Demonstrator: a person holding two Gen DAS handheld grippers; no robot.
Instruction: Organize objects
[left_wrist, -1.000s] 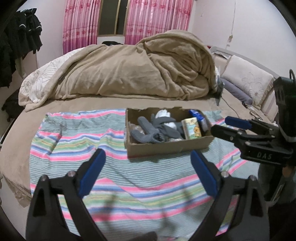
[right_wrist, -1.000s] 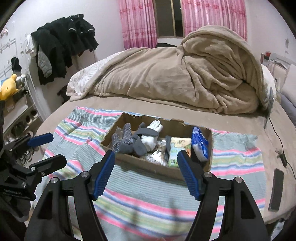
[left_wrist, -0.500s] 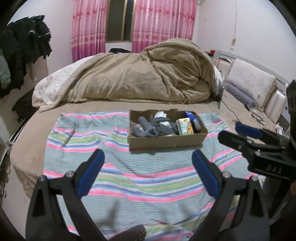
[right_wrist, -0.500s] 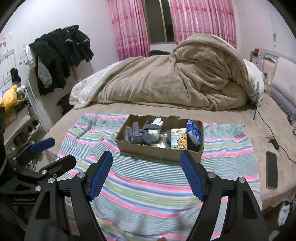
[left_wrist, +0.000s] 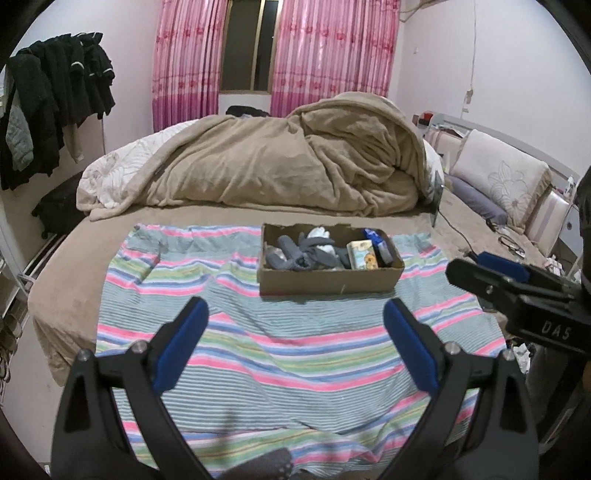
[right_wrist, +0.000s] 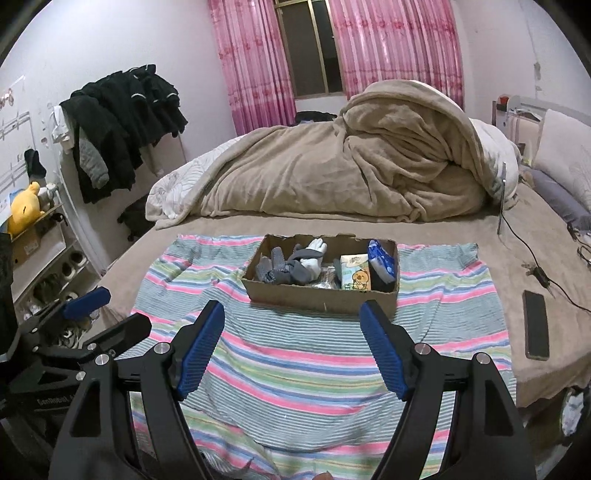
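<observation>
Cardboard box (left_wrist: 328, 282) (phone (right_wrist: 536, 324) nearby)

Both grippers, left (left_wrist: 295, 345) and right (right_wrist: 291, 347), have drawn back from the cardboard box (left_wrist: 328, 282).

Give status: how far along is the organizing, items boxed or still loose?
Done: gloves, a tissue pack and a blue packet sit in the cardboard box on the striped cloth. In hand: nothing; left gripper and right gripper are open, short of the box. Left: no loose item shows on the cloth.
</observation>
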